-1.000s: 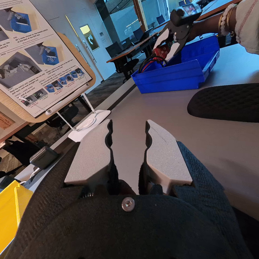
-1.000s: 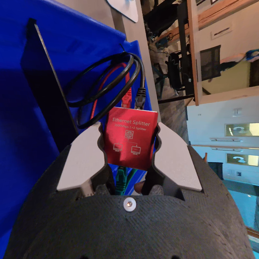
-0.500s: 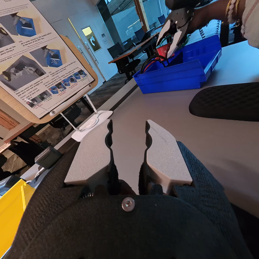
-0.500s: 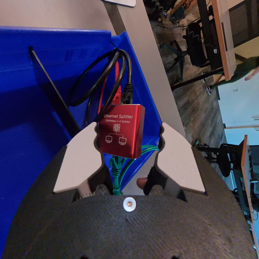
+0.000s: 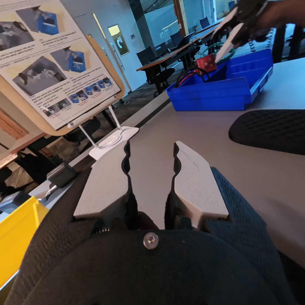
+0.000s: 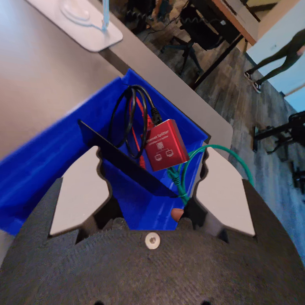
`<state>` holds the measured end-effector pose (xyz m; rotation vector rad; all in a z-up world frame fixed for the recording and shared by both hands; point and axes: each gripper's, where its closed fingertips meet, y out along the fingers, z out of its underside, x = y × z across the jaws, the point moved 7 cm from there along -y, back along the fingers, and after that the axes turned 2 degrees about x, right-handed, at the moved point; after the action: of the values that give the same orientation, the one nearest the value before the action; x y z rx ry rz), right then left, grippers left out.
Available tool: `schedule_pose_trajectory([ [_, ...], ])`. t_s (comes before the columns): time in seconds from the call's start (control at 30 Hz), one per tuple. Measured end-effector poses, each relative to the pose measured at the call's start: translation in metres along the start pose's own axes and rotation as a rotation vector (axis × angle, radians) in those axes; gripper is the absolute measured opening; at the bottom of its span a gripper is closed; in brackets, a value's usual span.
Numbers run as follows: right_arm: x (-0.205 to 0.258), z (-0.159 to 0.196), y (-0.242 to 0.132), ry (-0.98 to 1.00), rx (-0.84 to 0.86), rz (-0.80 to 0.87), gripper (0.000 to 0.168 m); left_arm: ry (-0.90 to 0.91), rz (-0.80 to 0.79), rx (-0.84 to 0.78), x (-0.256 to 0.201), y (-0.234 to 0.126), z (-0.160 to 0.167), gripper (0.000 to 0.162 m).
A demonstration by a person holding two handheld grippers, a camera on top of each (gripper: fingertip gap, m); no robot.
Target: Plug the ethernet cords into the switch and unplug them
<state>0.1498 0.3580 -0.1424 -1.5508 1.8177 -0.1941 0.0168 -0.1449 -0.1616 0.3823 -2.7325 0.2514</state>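
Observation:
The red switch [image 6: 166,145] lies tilted in the end compartment of the blue bin [image 6: 49,148], behind a black divider [image 6: 125,160]. A black cord [image 6: 145,105] and a red cord [image 6: 149,121] are plugged into its far side, and a green cord [image 6: 237,156] into its near side. My right gripper [image 6: 151,148] is wide open above the bin and touches nothing. The left wrist view shows it [image 5: 222,36] blurred above the switch [image 5: 206,64] and bin [image 5: 209,97]. My left gripper [image 5: 151,145] is open and empty, low over the grey table.
An instruction board [image 5: 54,66] stands on a white base [image 5: 115,140] at the table's far edge. A black mat [image 5: 272,130] lies right of my left gripper. A yellow bin [image 5: 14,231] and a small black device [image 5: 61,175] sit at the left. A person [image 6: 280,57] walks beyond the table. Left tips to right tips: about 45 cm. The left gripper is farther from the red switch [image 6: 166,145], some 50 cm, than the right, some 5 cm.
My right gripper opened, let go of the red switch and drew back upward; the switch now rests in the bin. My left gripper stayed almost still.

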Motion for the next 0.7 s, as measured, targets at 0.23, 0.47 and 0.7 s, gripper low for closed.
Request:
schedule_pose_trajectory([
  [0.23,0.085,-0.004,-0.049,0.323,-0.181,-0.076,0.127,-0.198,-0.141,0.106,0.029,-0.032,0.005,0.098],
  [0.47,0.154,0.022,-0.035,0.367,-0.067,-0.040,0.097,-0.243,-0.316,0.412,0.044,-0.075,0.060,0.101],
  [0.7,0.171,0.023,-0.013,0.264,0.030,-0.022,0.018,-0.252,-0.367,0.521,0.044,-0.078,0.098,0.070],
])
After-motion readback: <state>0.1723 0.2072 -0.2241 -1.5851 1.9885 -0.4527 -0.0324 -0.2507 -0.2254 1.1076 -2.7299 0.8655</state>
